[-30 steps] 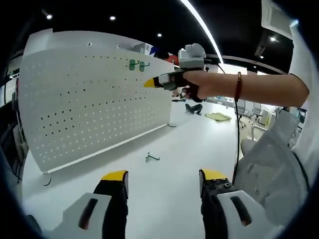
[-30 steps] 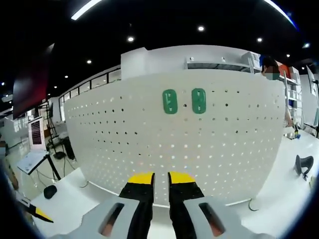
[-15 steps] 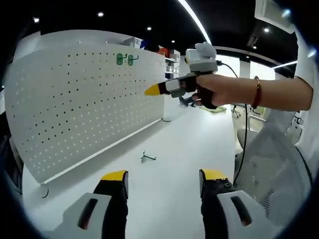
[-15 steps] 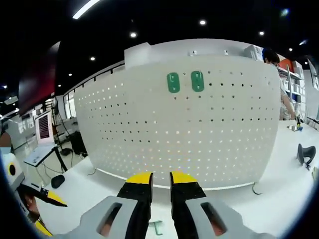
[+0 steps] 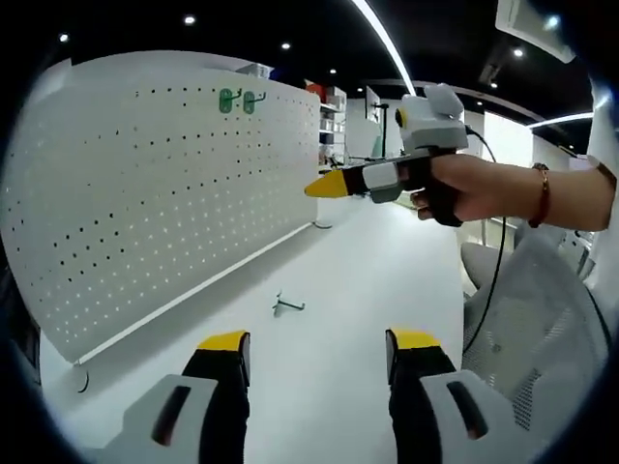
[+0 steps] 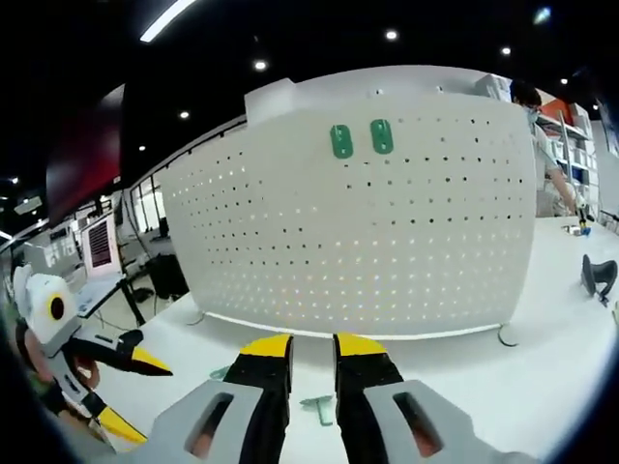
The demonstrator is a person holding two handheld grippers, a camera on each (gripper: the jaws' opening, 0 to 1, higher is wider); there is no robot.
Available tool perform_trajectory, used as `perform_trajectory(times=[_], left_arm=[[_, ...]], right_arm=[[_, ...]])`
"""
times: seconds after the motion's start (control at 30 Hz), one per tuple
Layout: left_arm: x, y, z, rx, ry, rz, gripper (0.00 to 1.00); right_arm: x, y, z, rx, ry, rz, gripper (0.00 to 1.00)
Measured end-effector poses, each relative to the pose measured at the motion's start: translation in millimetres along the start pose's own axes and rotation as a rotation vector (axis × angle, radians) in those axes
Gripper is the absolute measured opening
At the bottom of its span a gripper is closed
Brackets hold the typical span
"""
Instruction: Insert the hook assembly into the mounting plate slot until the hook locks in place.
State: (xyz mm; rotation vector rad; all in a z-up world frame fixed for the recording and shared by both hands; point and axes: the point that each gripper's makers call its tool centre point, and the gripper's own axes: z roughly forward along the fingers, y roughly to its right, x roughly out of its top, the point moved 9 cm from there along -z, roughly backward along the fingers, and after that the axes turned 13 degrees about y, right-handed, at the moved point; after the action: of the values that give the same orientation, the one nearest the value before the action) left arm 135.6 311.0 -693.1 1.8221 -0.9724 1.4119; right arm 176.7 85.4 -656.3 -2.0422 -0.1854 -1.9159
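Observation:
A white pegboard (image 5: 164, 193) (image 6: 387, 232) stands upright on the white table. Two green hook plates (image 5: 240, 101) (image 6: 362, 139) are mounted side by side near its top edge. A loose green hook (image 5: 287, 305) (image 6: 319, 408) lies flat on the table in front of the board. My left gripper (image 5: 319, 343) is open and empty, low over the table, short of the loose hook. It also appears at the left in the right gripper view (image 6: 140, 394). A hand holds my right gripper (image 5: 329, 186) (image 6: 313, 346) in the air, well back from the board, shut on nothing.
A white mesh chair (image 5: 542, 358) stands at the table's right side. A black object (image 6: 592, 275) lies on the table right of the board, and a person (image 6: 546, 145) stands behind it. A screen on a stand (image 6: 102, 256) sits at the left.
Both views have drawn back from the pegboard. The right gripper has moved away from the board's top, and the loose hook has come into the right gripper view.

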Motion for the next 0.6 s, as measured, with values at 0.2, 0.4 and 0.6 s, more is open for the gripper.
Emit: perform_trajectory(times=[0.2,0.4,0.6], left_arm=[[-2.4,-1.0,7,0.007,-0.018,0.001,0.58],[-4.0,-0.7,14,0.013,-0.032,0.018,0.58],[-6.2,-2.2,22,0.009,-0.058,0.036,0.57]], right_arm=[[-6.7,-3,-12,0.015,-0.007,0.02,0.16],[-7.2,-2,-27,0.015,-0.001,0.035,0.17],[-6.5,-1,-41,0.018,0.015,0.05,0.17]])
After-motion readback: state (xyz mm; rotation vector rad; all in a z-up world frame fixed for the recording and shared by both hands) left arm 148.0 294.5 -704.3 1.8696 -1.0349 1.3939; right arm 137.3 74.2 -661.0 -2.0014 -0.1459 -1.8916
